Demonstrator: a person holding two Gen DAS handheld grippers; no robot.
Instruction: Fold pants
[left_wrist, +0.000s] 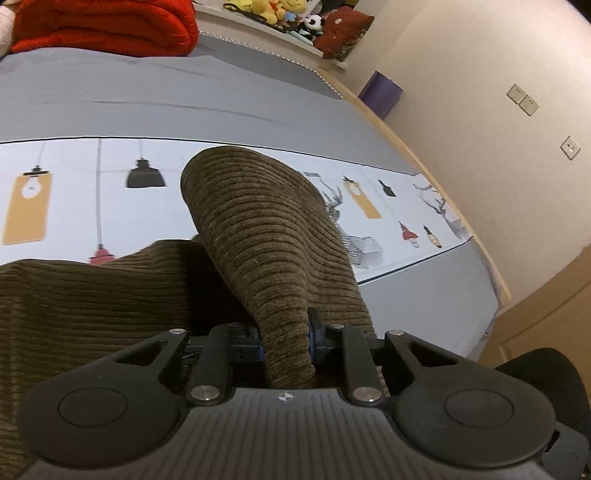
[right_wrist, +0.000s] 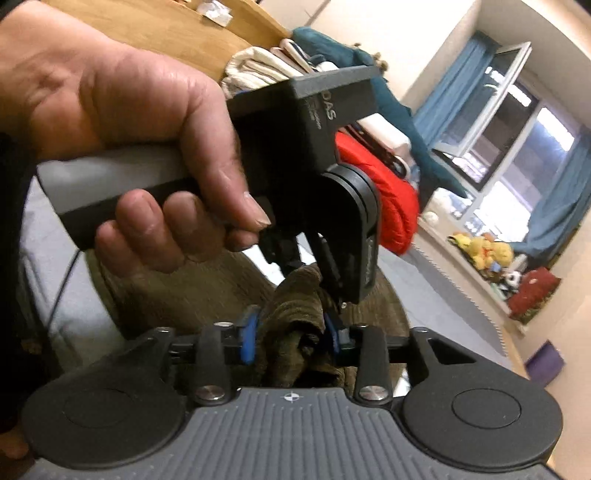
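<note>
The brown corduroy pants (left_wrist: 258, 221) lie on the bed. My left gripper (left_wrist: 286, 341) is shut on a raised fold of the pants, which stands up ahead of the fingers. The rest of the pants spreads to the left (left_wrist: 85, 306). In the right wrist view my right gripper (right_wrist: 290, 334) is shut on a bunched part of the pants (right_wrist: 291, 306). The left gripper's body (right_wrist: 332, 155), held in a hand (right_wrist: 129, 110), sits just above and ahead of it, pinching the same cloth.
The bed has a grey sheet (left_wrist: 184, 92) and a white band printed with lamps and deer (left_wrist: 74, 192). A red blanket (left_wrist: 107, 26) lies at the far end. Plush toys (left_wrist: 273, 11) sit on a ledge. The bed's wooden edge (left_wrist: 461, 206) and the wall are to the right.
</note>
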